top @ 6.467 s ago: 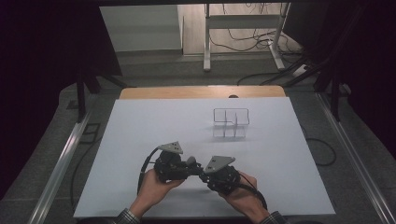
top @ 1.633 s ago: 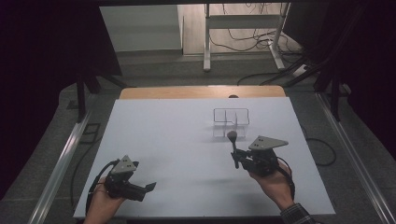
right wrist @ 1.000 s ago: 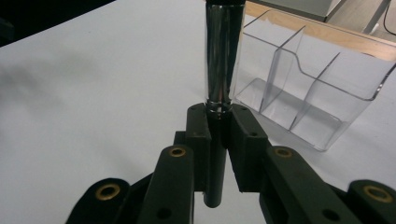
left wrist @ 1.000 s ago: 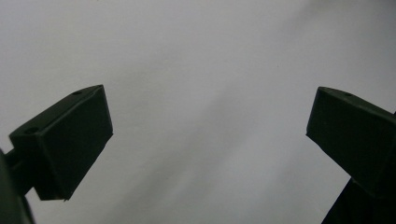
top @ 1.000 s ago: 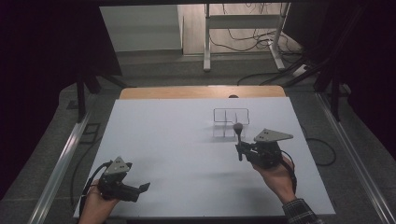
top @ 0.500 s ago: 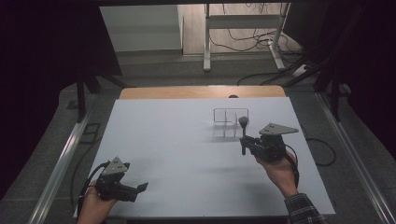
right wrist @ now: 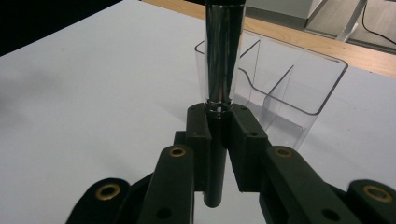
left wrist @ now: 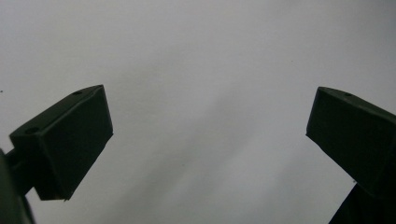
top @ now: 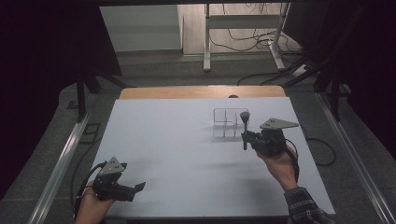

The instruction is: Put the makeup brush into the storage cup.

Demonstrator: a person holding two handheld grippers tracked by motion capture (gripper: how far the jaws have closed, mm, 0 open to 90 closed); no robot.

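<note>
Hands reach in from the near edge of a white table (top: 187,140) in the high view, each holding a black gripper. The left gripper (top: 138,187) sits low at the near left corner of the table, its jaws pointing to the right. The right gripper (top: 243,136), topped by a grey three-cornered plate, is held above the right side of the table by a hand (top: 280,163) with a plaid sleeve (top: 306,207) at the wrist. Its jaws are closed on a slim dark brush (top: 244,128) that stands upright, its pale rounded head at the top. The brush head is just beside the right end of a clear plastic organizer (top: 226,122) that stands toward the far side of the table; whether the two touch is hard to tell from this height.

Left gripper view: the two black jaws stand wide apart over bare white tabletop, with nothing between them.

Right gripper view: the jaws are clamped tight on the dark lower handle of the brush (right wrist: 223,60), whose shiny metal sleeve rises straight up out of the top of the frame. Just behind it stands the clear organizer (right wrist: 289,88), its inner dividers splitting it into open compartments. A strip of wooden table edge (right wrist: 327,44) runs beyond it.
</note>
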